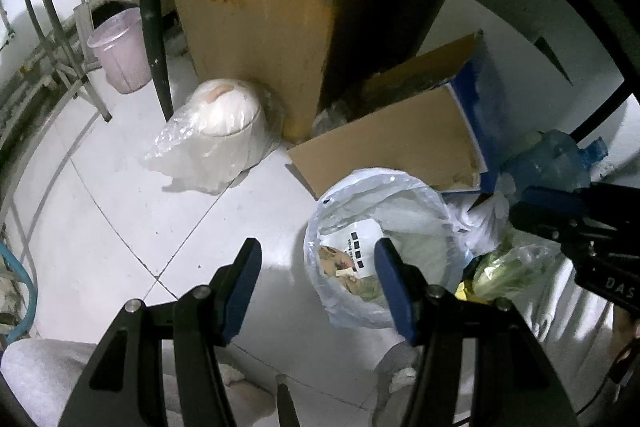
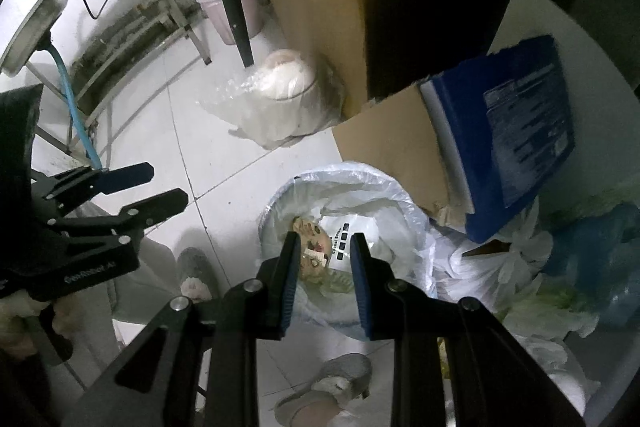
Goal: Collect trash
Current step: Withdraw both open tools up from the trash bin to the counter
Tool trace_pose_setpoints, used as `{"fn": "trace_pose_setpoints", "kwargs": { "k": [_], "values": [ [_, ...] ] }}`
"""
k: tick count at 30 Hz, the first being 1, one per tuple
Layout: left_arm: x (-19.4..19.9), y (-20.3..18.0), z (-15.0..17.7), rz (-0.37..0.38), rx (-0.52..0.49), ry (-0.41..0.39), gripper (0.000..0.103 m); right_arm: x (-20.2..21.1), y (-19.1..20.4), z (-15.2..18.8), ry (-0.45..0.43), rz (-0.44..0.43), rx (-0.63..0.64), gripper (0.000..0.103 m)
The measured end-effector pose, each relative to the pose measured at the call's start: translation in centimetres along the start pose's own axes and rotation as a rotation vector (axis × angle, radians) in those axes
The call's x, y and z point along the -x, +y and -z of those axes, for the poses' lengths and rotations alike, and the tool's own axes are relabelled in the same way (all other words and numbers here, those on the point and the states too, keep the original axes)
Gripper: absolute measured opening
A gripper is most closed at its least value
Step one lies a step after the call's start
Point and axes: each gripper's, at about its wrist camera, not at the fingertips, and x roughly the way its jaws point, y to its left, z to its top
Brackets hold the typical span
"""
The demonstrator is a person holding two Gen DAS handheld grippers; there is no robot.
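White floor tiles (image 1: 120, 211) are seen below both tongs. Nothing is held: the left gripper (image 1: 316, 291) is spread, the right gripper (image 2: 324, 283) narrowly parted. Directly beneath the right one, nearer it, the clear-plastic-lined round trash bin (image 2: 404, 211) is found, brown cardboard (image 2: 392, 147) beyond.

A tall brown cardboard box (image 1: 260, 27) stands on the white tiled floor (image 1: 120, 207). Just beside it sits a white rounded pot wrapped in clear plastic (image 1: 224, 123). A pale pink plastic bucket (image 1: 120, 51) stands near the metal frame legs (image 1: 68, 59). A blue hose (image 2: 76, 115) hangs from a steel sink (image 2: 36, 23).
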Motion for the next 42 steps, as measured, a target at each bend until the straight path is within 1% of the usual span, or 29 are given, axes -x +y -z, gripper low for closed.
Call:
{"fn": "trace_pose_setpoints", "kwargs": {
  "k": [4, 13, 16, 22, 24, 29, 35, 42],
  "values": [
    [1.7, -0.1, -0.1, 0.016, 0.011, -0.03, 0.059, 3.0, 0.3, 0.2, -0.042, 0.012, 0.006, 0.023],
    [6.0, -0.8, 0.1, 0.013, -0.001, -0.099, 0.059, 8.0, 1.1, 1.1, -0.112, 0.008, 0.012, 0.023],
    [7.4, -1.4, 0.0, 0.015, -0.006, -0.119, 0.059, 9.3, 1.5, 1.3, -0.134, 0.004, 0.015, 0.023],
    [10.1, -3.0, -0.4, 0.012, -0.03, -0.171, 0.059, 13.1, 2.0, 1.8, -0.197, 0.0, 0.014, 0.023],
    [11.0, -3.6, -0.7, 0.026, -0.03, -0.189, 0.059, 14.8, 1.9, 2.0, -0.221, -0.002, 0.008, 0.023],
    [13.6, -5.7, -1.5, 0.03, -0.066, -0.24, 0.059, 18.4, 0.8, 2.5, -0.289, -0.007, -0.002, 0.023],
    [15.9, -8.2, -2.2, 0.036, -0.102, -0.276, 0.059, 22.4, -0.4, 3.4, -0.351, 0.0, -0.019, 0.023],
    [18.3, -10.2, -3.0, 0.034, -0.134, -0.313, 0.059, 25.8, -1.9, 4.4, -0.391, 0.0, -0.029, 0.023]
  ]
}}
